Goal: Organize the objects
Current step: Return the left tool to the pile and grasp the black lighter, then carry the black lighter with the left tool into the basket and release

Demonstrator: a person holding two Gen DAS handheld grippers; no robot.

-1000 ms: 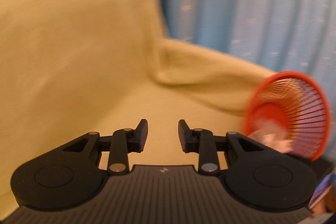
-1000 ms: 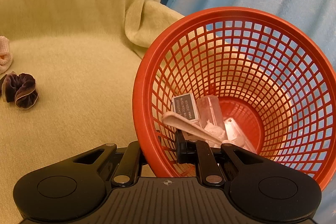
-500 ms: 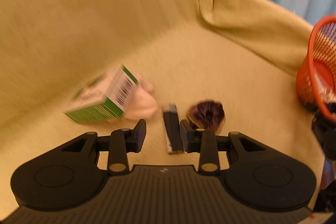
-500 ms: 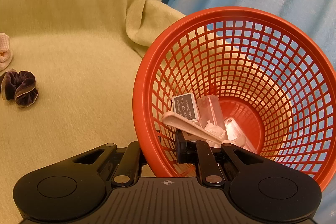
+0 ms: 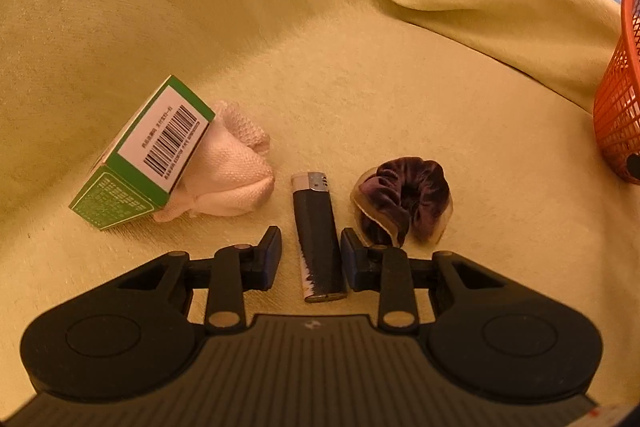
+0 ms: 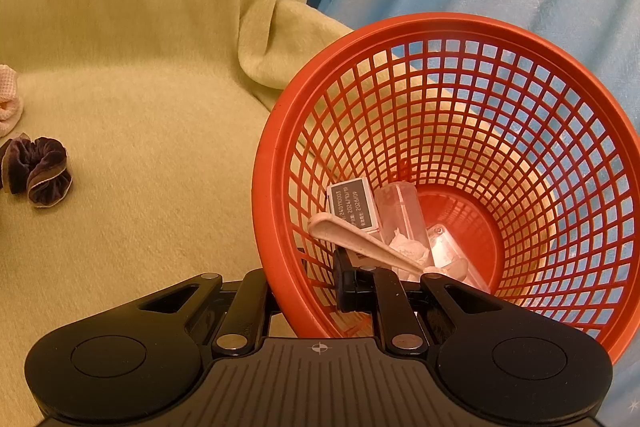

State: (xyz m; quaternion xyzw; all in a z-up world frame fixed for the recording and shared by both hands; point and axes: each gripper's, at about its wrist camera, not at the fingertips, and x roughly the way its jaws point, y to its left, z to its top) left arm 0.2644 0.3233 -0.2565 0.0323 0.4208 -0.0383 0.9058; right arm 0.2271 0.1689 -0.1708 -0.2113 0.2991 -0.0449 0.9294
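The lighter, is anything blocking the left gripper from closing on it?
Nothing visible. The lighter lies bare between the open fingers of the left gripper; the scrunchie sits just outside the right finger.

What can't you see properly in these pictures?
- Orange basket, left wrist view: cut off by the right edge, inside unseen.
- Pink cloth, left wrist view: partly hidden under the green box.
- Right gripper, right wrist view: the basket's rim hides one finger's tip.
- Clear container, right wrist view: contents too unclear to name.
- Lighter: brand markings too small.
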